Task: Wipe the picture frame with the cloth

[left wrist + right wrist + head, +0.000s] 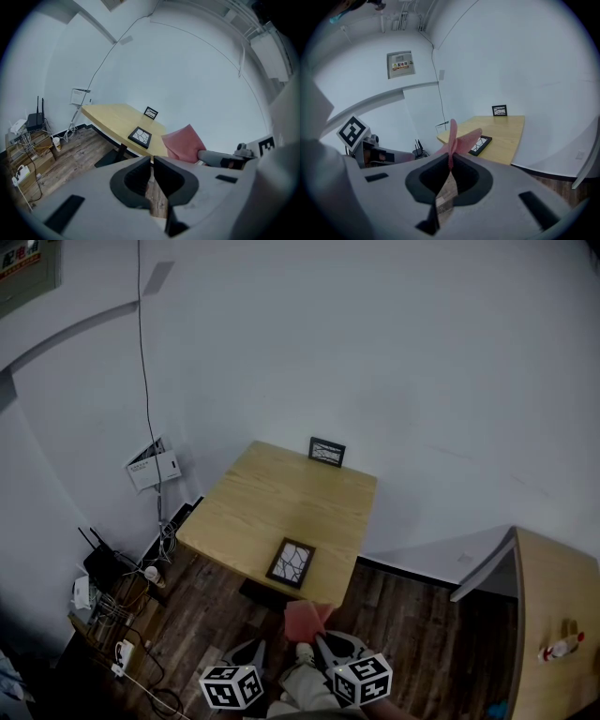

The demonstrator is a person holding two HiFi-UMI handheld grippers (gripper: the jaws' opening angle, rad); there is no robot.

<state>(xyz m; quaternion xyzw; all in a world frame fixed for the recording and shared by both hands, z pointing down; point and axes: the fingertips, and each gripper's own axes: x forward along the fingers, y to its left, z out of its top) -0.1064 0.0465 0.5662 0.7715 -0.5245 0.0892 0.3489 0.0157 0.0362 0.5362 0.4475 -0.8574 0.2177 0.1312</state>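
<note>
A black picture frame (291,562) lies flat near the front edge of the wooden table (281,493); it also shows in the left gripper view (140,136) and the right gripper view (482,144). A second small frame (326,452) stands upright at the table's far edge. My right gripper (323,645) is shut on a pink cloth (306,617), which sticks up from between its jaws (457,138) just short of the table's front edge. My left gripper (255,652) hangs beside it, shut with nothing between its jaws (152,161); the cloth (183,143) is on its right.
A router, boxes and cables (112,596) crowd the floor left of the table. A paper holder (153,465) hangs on the left wall. A wooden cabinet (553,615) stands at the right. Dark wood floor (412,615) lies between me and the table.
</note>
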